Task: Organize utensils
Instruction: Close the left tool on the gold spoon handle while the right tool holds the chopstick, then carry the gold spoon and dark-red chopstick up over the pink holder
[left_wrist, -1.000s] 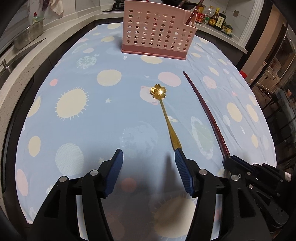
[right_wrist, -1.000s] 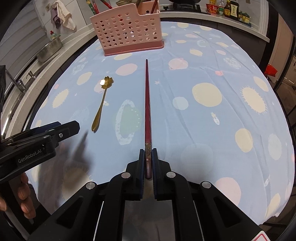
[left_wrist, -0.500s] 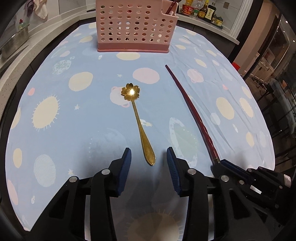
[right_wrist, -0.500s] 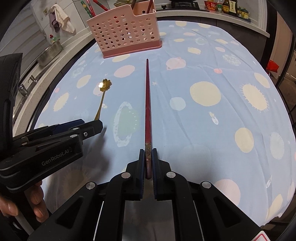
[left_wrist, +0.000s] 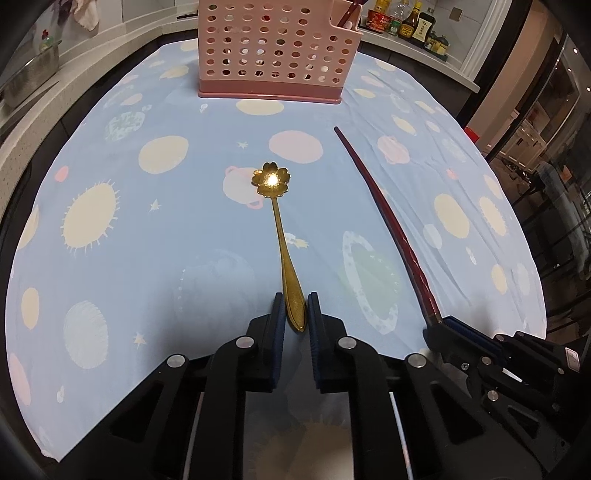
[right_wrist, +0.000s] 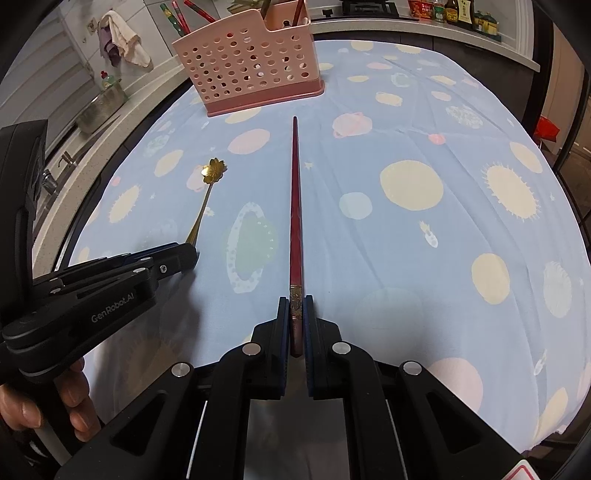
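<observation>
A gold spoon (left_wrist: 280, 229) with a flower-shaped bowl lies on the blue patterned tablecloth; it also shows in the right wrist view (right_wrist: 207, 195). My left gripper (left_wrist: 295, 306) is shut on the spoon's handle end. A dark red chopstick (right_wrist: 295, 206) lies on the cloth, pointing at the pink perforated utensil holder (right_wrist: 251, 66). My right gripper (right_wrist: 296, 306) is shut on its thick end. The chopstick (left_wrist: 384, 218) and the holder (left_wrist: 273, 51) also show in the left wrist view. The holder has red chopsticks standing in it.
The blue cloth (right_wrist: 424, 240) covers the table. A counter with sauce bottles (left_wrist: 406, 22) runs behind the holder. A metal pot (right_wrist: 99, 107) and hanging cloths (right_wrist: 122, 40) are at the far left. The left gripper body (right_wrist: 85, 299) sits left of the chopstick.
My left gripper moved right until the spoon handle lay between its fingers, then closed from wide open onto it. My right gripper stayed shut on the chopstick.
</observation>
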